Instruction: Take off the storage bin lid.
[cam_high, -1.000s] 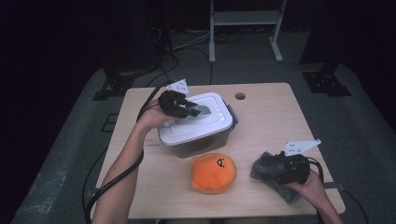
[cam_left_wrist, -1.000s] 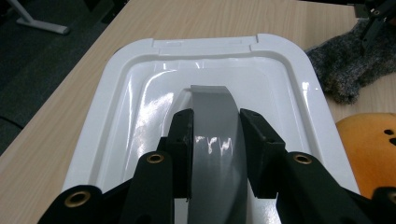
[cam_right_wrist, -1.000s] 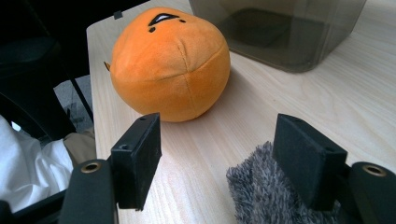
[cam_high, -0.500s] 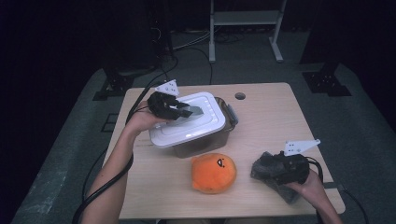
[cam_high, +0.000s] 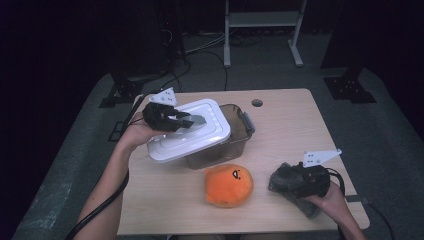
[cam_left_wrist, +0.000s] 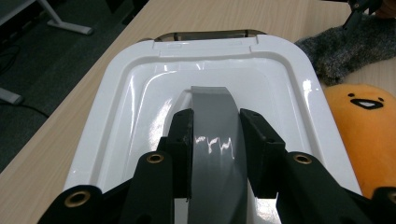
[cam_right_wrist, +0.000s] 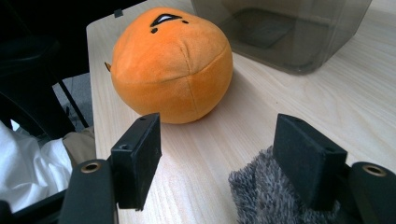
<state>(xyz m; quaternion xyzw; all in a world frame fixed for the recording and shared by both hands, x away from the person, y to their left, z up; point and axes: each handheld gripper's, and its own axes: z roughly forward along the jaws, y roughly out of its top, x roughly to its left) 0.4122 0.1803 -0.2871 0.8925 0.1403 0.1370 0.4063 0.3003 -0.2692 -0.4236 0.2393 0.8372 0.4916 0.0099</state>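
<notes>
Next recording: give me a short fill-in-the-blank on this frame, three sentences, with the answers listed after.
The left gripper is shut on the grey handle of the white ____.
The container under that lid is see-through and has ____ inside it.
Beside the orange plush toy, the right gripper has its jaws ____, with grey fuzzy cloth by one pad.

Missing words: lid; nothing; open

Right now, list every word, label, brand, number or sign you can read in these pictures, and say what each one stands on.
None: no readable text anywhere.
White plastic lid with grey handle: plain, only glare.
Smoky clear plastic box: no label visible.
Round orange plush toy: a stitched black face, no letters.
Grey fuzzy cloth: unmarked.
Light wooden table: bare of print.
</notes>
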